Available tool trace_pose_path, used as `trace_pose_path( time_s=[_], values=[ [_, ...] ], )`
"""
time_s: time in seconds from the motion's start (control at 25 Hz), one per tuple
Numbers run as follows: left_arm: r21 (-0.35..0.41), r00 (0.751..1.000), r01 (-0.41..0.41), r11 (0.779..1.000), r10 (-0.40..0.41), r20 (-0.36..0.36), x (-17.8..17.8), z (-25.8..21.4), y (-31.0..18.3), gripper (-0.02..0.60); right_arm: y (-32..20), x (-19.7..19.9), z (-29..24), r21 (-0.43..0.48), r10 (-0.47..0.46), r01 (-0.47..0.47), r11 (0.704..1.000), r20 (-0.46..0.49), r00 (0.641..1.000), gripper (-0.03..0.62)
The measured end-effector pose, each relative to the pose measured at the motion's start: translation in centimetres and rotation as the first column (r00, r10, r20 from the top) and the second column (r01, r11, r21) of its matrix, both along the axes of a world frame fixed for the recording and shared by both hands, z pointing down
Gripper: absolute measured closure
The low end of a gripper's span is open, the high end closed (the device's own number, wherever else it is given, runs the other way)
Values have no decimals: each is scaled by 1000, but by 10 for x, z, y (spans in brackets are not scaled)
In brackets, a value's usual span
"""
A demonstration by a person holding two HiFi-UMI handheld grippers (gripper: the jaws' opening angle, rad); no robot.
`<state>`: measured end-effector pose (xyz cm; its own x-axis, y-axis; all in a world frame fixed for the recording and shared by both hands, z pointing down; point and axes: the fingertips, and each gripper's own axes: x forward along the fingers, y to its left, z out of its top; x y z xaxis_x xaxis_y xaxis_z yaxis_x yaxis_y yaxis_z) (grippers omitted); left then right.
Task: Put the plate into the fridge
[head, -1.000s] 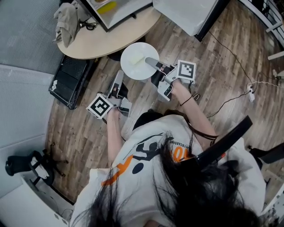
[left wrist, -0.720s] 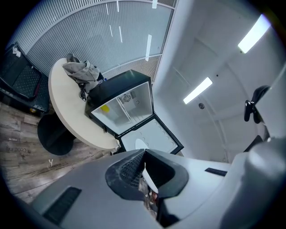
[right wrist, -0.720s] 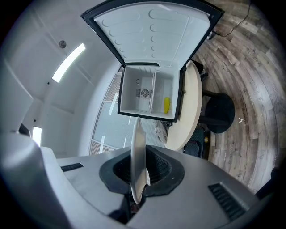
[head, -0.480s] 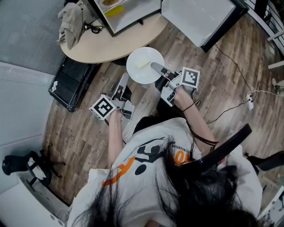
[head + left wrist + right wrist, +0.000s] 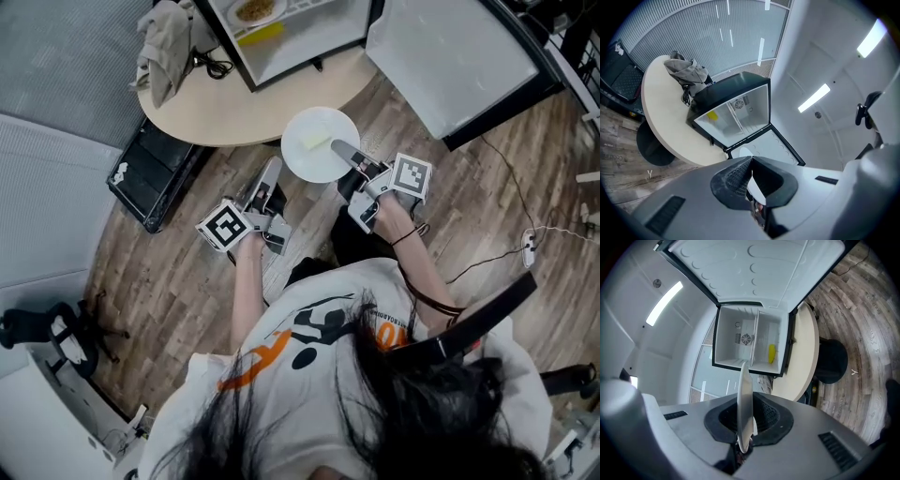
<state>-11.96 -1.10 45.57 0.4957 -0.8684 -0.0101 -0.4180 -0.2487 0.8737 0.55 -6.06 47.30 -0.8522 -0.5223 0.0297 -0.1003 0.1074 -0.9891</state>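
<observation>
The person in a white printed T-shirt (image 5: 309, 375) holds a gripper in each hand above the wood-plank floor (image 5: 169, 281). The left gripper (image 5: 271, 169) points level toward the worktop. Its fingers (image 5: 733, 180) are pressed together at the tips with nothing between them. The right gripper (image 5: 339, 147) sits near it, also level — its fingers (image 5: 771, 420) pinch the near rim of the white round plate (image 5: 314, 141). The plate appears edge-on in the right gripper view and face-up in the head view. It hangs in the air at the near edge of the round beige worktop (image 5: 234, 108), outside the fridge. On the worktop stands the black compact fridge (image 5: 291, 33) with a white interior. Its door (image 5: 450, 61) is swung fully open, and a yellow item (image 5: 772, 353) lies inside. A crumpled grey cloth (image 5: 164, 47) lies on the worktop beside the fridge — a black case (image 5: 150, 173) rests on the floor below.
</observation>
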Motion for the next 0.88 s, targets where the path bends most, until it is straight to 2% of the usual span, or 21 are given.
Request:
trace_pose_path(
  time_s=[0.56, 0.88],
  values=[
    [-6, 997, 55, 998, -55, 53, 13, -2, -84, 571, -88, 2, 11, -34, -80, 79, 996, -17, 997, 571],
    [3, 992, 61, 998, -61, 111, 25, 0, -124, 571, -134, 5, 19, -46, -88, 88, 995, -9, 996, 569]
  ],
)
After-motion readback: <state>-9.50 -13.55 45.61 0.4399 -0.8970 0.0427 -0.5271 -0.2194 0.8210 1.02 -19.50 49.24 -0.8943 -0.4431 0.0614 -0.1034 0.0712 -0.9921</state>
